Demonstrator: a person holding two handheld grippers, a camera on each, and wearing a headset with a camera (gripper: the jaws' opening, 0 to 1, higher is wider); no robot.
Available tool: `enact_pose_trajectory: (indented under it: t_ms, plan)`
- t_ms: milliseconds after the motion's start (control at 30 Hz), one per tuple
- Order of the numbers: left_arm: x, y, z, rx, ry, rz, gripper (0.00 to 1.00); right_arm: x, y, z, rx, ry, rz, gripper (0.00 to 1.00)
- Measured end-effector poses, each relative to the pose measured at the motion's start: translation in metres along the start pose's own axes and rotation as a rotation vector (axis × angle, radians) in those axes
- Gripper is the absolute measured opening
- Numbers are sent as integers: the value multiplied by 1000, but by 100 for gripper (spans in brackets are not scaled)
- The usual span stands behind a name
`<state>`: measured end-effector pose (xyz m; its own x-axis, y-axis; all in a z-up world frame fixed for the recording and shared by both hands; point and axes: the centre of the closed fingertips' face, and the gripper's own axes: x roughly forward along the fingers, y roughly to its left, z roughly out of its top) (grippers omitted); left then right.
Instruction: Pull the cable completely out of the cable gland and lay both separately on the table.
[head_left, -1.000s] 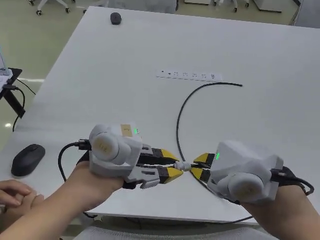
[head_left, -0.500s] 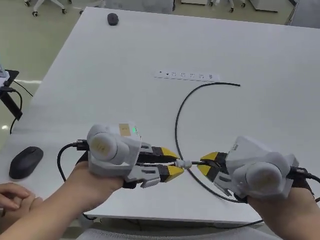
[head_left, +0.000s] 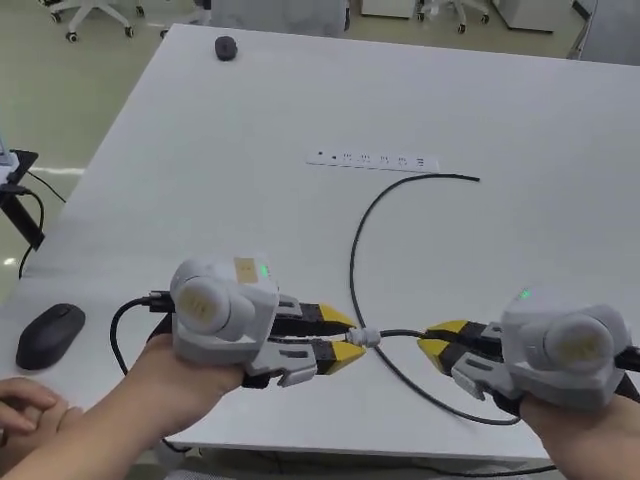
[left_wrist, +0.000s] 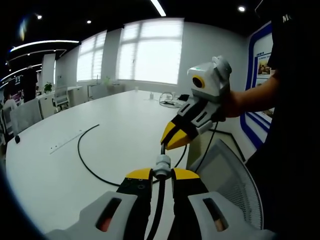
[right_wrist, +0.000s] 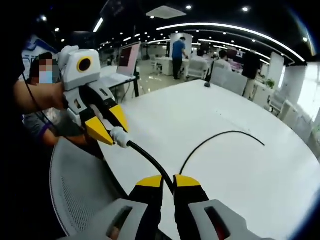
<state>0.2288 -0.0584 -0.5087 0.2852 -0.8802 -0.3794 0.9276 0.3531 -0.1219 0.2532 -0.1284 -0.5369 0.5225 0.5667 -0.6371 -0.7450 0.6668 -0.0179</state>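
Note:
The white cable gland (head_left: 364, 337) is pinched at the tips of my left gripper (head_left: 354, 338), which is shut on it just above the table's near edge. A black cable (head_left: 352, 252) leaves the gland and runs right into my right gripper (head_left: 425, 339), which is shut on it a short way from the gland. The rest of the cable curves across the table to a free end at the far right. In the left gripper view the gland (left_wrist: 161, 163) sits between the yellow jaws. In the right gripper view the cable (right_wrist: 150, 160) stretches from my jaws to the gland (right_wrist: 120, 136).
A white power strip (head_left: 372, 160) lies mid-table beyond the cable. A black mouse (head_left: 50, 336) rests at the near left, and a small dark object (head_left: 226, 47) sits at the far edge. A person's hand (head_left: 25, 402) is at the bottom left. A mesh chair back (right_wrist: 80, 195) stands below the grippers.
My right gripper has slid to the right, away from the left one. The stretch of black cable between gland and right gripper has grown longer. The left gripper has stayed roughly put.

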Motion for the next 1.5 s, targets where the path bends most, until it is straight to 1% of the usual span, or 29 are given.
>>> enact_pose_trajectory:
  t_ms: [133,267,333,467,533,600,633,867,900,967,1033,1133,1167,1267,1300,1333,1400,1433,1500]
  plan:
    - [1,1,0,3,4,0,15,0,-10,-7,46,-1,-27,2]
    - [1,0,-1,5,10,-1,15,1,-17,-16,116,16,-58,2]
    - [1,0,-3,5,16,-2,15,2,-25,-22,161,21,-80,2]
    - [0,-1,-2,-1,10,-7,15,2,-35,-30,217,36,-114,2]
    - [0,-1,-2,-8,8,-8,15,3,-35,-32,232,39,-104,3]
    - [0,0,-2,-7,11,-6,15,4,-33,-31,213,38,-101,3]
    - [0,1,-3,-9,12,-5,15,4,-31,-32,169,48,-94,3]
    - [-2,3,-6,-24,14,2,15,-1,-29,-30,156,37,-82,6]
    - [-2,3,-6,-26,14,2,15,-1,-28,-30,145,43,-79,7]
    - [-1,3,-6,-28,13,2,15,-4,-26,-25,117,32,-77,12]
    - [0,2,-6,-31,11,0,15,-6,-21,-17,55,28,-61,17]
    - [1,1,-6,-33,8,-5,15,-6,-6,-3,-18,20,-17,22]
    - [1,1,-6,-33,9,-6,15,-5,0,3,-86,29,-9,22]
    - [1,2,-6,-27,11,-5,15,-3,11,11,-243,61,-1,20]
    - [1,2,-6,-27,11,-6,15,0,17,15,-317,67,3,19]
    - [2,2,-6,-26,12,-6,15,3,23,18,-373,78,8,19]
    - [2,1,-5,-23,12,-7,15,8,33,21,-438,80,24,18]
    - [2,1,-5,-23,11,-7,15,10,33,22,-453,85,17,17]
    - [2,1,-4,-19,10,-7,15,13,36,24,-447,92,15,16]
